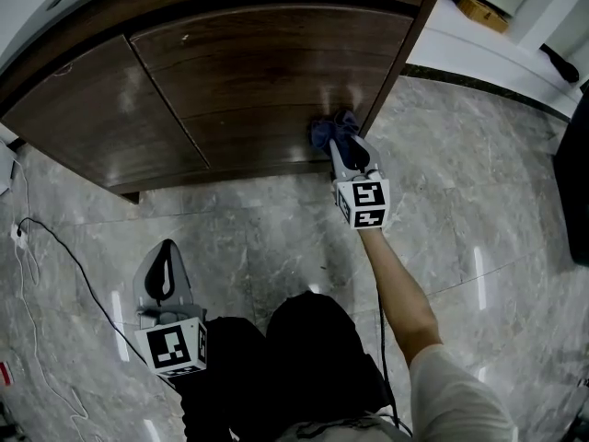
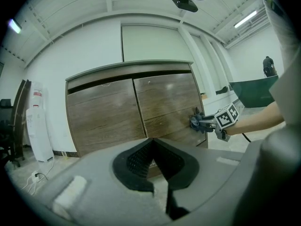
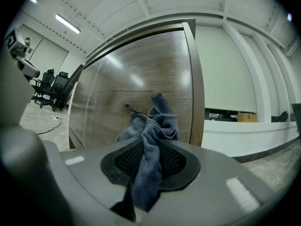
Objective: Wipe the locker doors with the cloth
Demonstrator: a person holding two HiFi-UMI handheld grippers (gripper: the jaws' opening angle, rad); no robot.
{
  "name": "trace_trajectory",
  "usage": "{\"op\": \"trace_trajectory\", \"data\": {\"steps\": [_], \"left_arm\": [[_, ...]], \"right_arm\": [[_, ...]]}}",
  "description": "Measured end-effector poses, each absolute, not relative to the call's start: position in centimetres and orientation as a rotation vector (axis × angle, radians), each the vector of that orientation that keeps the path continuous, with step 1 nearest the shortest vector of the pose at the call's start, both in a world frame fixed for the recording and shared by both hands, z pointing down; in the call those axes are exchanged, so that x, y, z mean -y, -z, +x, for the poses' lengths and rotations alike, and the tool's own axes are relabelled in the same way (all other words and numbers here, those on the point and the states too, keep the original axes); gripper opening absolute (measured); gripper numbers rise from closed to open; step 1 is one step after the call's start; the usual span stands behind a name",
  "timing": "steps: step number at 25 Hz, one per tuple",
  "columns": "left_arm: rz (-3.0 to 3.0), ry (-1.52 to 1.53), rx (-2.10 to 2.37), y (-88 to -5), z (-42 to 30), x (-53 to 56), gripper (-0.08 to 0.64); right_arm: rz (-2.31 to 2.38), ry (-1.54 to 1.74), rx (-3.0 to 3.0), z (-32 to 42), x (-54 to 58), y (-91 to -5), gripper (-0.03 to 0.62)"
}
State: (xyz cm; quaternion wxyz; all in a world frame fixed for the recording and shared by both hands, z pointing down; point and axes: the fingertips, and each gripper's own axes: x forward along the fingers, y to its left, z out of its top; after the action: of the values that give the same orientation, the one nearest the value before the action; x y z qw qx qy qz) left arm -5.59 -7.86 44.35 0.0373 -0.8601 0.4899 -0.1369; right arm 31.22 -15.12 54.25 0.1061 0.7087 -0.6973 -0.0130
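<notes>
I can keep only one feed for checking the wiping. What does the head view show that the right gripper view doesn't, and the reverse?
Only the head view: the left gripper held low over the floor, away from the locker, plus a white cable and the person's forearm. Only the right gripper view: the right gripper with its jaws clamped on the cloth, seen close up, and office chairs in the background. Both: the blue cloth against the right-hand door, near its right edge.
</notes>
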Motion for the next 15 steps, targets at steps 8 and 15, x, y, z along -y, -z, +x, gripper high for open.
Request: {"op": "trace_trajectory", "data": {"steps": [8, 15], "left_arm": [[-2.633, 0.433, -1.523, -44.3, -5.9, 7.9, 0.000], [-2.645, 0.443, -1.510, -45.2, -5.7, 7.9, 0.000]], "right_arm": [[2.031, -0.080, 2.024, 30.6, 15.2, -59.3, 0.095], [1.977, -0.179, 1.997, 29.9, 15.3, -63.1, 0.095]]}}
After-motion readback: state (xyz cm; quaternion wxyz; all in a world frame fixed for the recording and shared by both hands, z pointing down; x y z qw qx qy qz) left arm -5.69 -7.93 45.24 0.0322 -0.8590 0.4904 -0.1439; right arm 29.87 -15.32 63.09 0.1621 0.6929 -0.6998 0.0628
